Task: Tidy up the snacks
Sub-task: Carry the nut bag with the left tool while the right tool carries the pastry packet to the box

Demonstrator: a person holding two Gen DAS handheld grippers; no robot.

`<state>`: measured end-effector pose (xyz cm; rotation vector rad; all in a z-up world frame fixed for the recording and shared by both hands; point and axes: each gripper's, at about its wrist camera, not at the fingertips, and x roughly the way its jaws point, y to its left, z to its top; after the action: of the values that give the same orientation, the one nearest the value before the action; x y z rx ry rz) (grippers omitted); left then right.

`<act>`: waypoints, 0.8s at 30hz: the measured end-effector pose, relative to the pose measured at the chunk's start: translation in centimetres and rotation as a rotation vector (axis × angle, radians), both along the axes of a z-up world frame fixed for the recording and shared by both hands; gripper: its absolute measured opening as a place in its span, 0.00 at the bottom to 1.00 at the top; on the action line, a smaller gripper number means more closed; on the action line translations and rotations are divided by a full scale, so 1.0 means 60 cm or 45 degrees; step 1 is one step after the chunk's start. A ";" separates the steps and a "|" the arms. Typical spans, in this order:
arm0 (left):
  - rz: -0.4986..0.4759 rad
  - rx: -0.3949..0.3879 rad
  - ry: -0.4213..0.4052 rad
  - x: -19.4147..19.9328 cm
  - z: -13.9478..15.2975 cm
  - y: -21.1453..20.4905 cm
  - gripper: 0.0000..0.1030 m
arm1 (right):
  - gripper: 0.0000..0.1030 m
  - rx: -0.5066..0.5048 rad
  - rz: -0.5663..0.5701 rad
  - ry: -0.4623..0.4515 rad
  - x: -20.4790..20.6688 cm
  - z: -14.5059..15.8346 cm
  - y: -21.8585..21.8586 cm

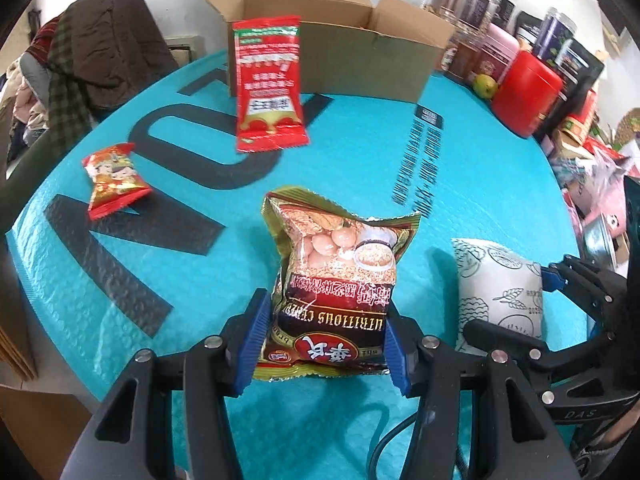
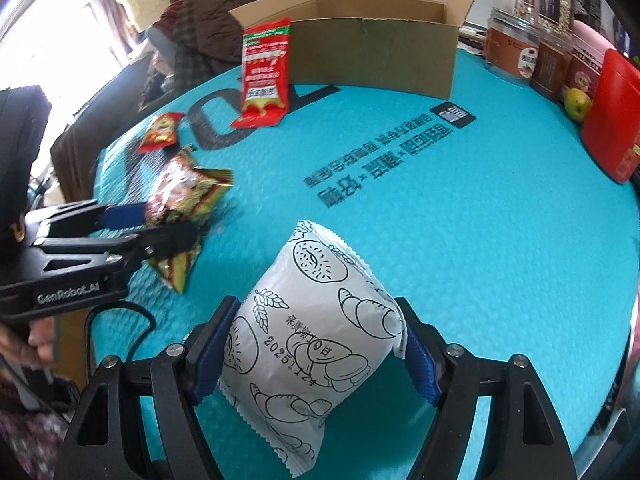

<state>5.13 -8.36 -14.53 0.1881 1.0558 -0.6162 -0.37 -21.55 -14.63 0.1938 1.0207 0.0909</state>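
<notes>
The left gripper [image 1: 322, 344] clamps a gold cereal packet [image 1: 340, 280], lifted over the teal mat [image 1: 480, 200]. Just beside it, the right gripper [image 2: 316, 350] squeezes a white pastry bag [image 2: 312, 344]. Farther off, a tall red sachet [image 1: 268, 84] leans against the open cardboard box [image 1: 360, 56]; a small red candy pack [image 1: 114, 178] lies apart.

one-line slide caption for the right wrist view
Right gripper clamps a white pastry-print packet above the teal mat, cardboard box ahead.
</notes>
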 end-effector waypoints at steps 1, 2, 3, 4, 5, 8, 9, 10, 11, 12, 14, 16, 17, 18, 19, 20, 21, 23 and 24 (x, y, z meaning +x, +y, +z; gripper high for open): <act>-0.001 0.008 -0.007 -0.001 -0.001 -0.002 0.51 | 0.75 0.001 0.003 -0.004 -0.003 -0.001 0.000; -0.003 0.020 -0.013 -0.002 -0.002 -0.005 0.51 | 0.76 0.002 0.001 -0.003 -0.003 -0.001 0.000; -0.005 0.024 -0.015 -0.001 -0.003 -0.007 0.51 | 0.79 -0.001 -0.007 -0.003 -0.003 -0.001 0.001; -0.005 0.029 -0.013 0.000 -0.003 -0.008 0.51 | 0.83 -0.008 -0.014 0.000 0.000 -0.002 0.002; -0.005 0.031 -0.010 0.001 -0.004 -0.009 0.52 | 0.85 -0.015 -0.017 0.005 0.002 -0.002 0.004; -0.004 0.056 0.001 0.006 -0.012 -0.017 0.56 | 0.90 -0.069 -0.014 0.009 0.009 -0.008 0.016; -0.006 0.065 -0.014 0.006 -0.013 -0.020 0.56 | 0.91 -0.090 -0.016 0.010 0.010 -0.009 0.020; -0.008 0.078 -0.025 0.006 -0.014 -0.025 0.56 | 0.92 -0.101 -0.019 0.013 0.011 -0.010 0.022; -0.011 0.091 -0.038 0.006 -0.015 -0.029 0.57 | 0.92 -0.115 -0.027 0.016 0.013 -0.011 0.025; -0.016 0.109 -0.054 0.005 -0.016 -0.034 0.57 | 0.92 -0.124 -0.032 0.018 0.013 -0.012 0.027; -0.026 0.127 -0.090 0.003 -0.019 -0.043 0.62 | 0.92 -0.140 -0.043 0.025 0.013 -0.014 0.028; -0.031 0.109 -0.104 0.006 -0.022 -0.045 0.68 | 0.95 -0.163 -0.049 0.035 0.012 -0.016 0.029; -0.033 0.107 -0.115 0.006 -0.022 -0.047 0.68 | 0.97 -0.175 -0.051 0.043 0.012 -0.017 0.029; -0.038 0.103 -0.128 0.007 -0.022 -0.049 0.68 | 0.99 -0.188 -0.052 0.049 0.011 -0.020 0.029; -0.042 0.097 -0.136 0.006 -0.022 -0.050 0.68 | 0.99 -0.201 -0.050 0.051 0.009 -0.021 0.028; -0.046 0.092 -0.140 0.006 -0.022 -0.050 0.64 | 0.99 -0.212 -0.052 0.051 0.007 -0.022 0.027; -0.055 0.089 -0.149 0.004 -0.021 -0.050 0.57 | 0.98 -0.208 -0.062 0.049 0.004 -0.022 0.024; -0.064 0.087 -0.152 0.001 -0.017 -0.048 0.46 | 0.91 -0.201 -0.083 0.035 -0.002 -0.020 0.020; -0.068 0.082 -0.148 0.000 -0.017 -0.048 0.46 | 0.78 -0.212 -0.095 0.025 -0.005 -0.018 0.018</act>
<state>5.16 -11.21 -15.54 0.3059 0.9617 -0.6125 -0.67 -20.46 -15.74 0.0805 1.0345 -0.0636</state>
